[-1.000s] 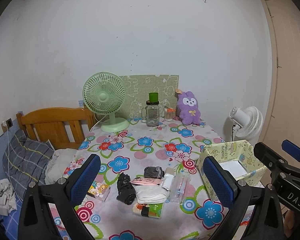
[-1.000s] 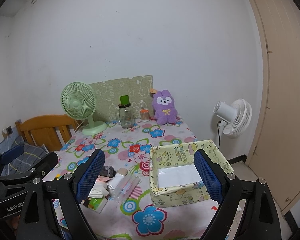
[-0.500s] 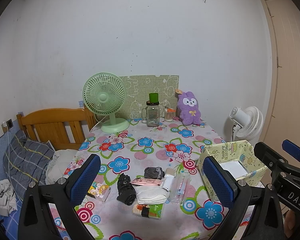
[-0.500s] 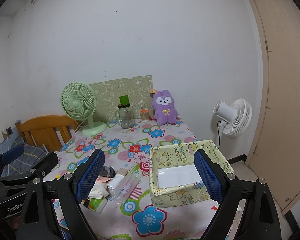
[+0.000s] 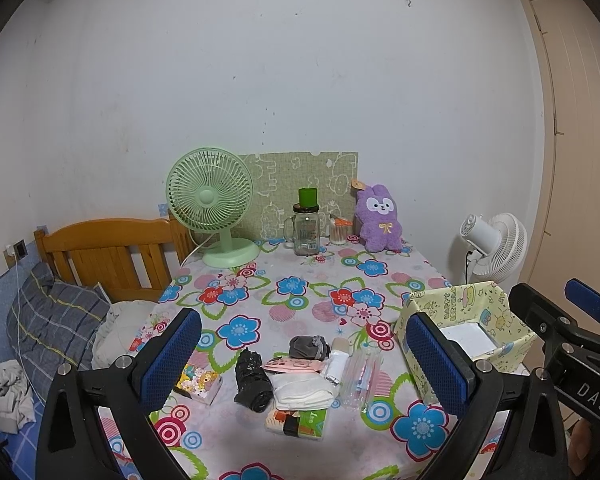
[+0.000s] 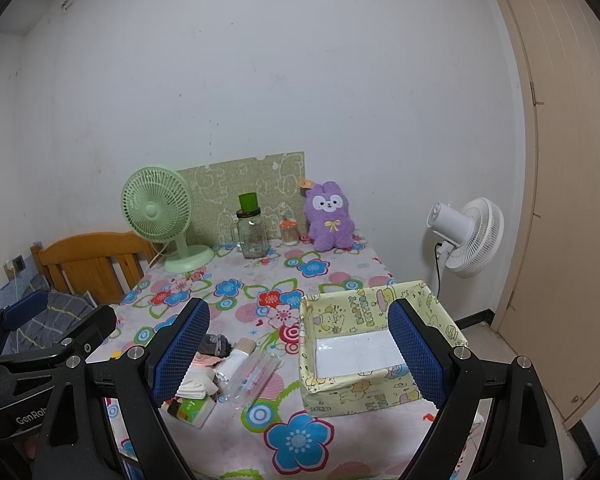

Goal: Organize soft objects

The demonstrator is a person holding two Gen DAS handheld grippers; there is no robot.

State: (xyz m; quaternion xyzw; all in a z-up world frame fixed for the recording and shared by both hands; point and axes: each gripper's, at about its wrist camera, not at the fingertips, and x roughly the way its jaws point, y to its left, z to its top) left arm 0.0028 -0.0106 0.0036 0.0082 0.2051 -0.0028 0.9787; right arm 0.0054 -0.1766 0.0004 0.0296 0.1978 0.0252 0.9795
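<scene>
Essentially nothing changed over last second: left gripper (image 5: 304,360) and right gripper (image 6: 300,352) remained above worktop (image 5: 320,280) edge, jaws spread, empty. Black sock (image 5: 253,380), grey sock (image 5: 306,347), white cloth (image 5: 302,390) lay untouched beside yellow box (image 6: 380,388); task not begun.

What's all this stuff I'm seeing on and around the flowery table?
Table: one, floral cloth, centre.
Desk fan: one, green, far left of the table.
Glass jar: one, clear, green cup on top, at the back.
Plush rabbit: one, purple, back right.
Paper box: one, yellow cartoon print, open, near right.
Black cloth bundle: one, near edge.
Grey cloth roll: one, beside it.
White folded cloth: one, in the same cluster.
Floor fan: one, white, right of the table.
Bed headboard: one, wooden, left.
Left gripper: blue pads, open, holding nothing.
Right gripper: blue pads, open, holding nothing.
</scene>
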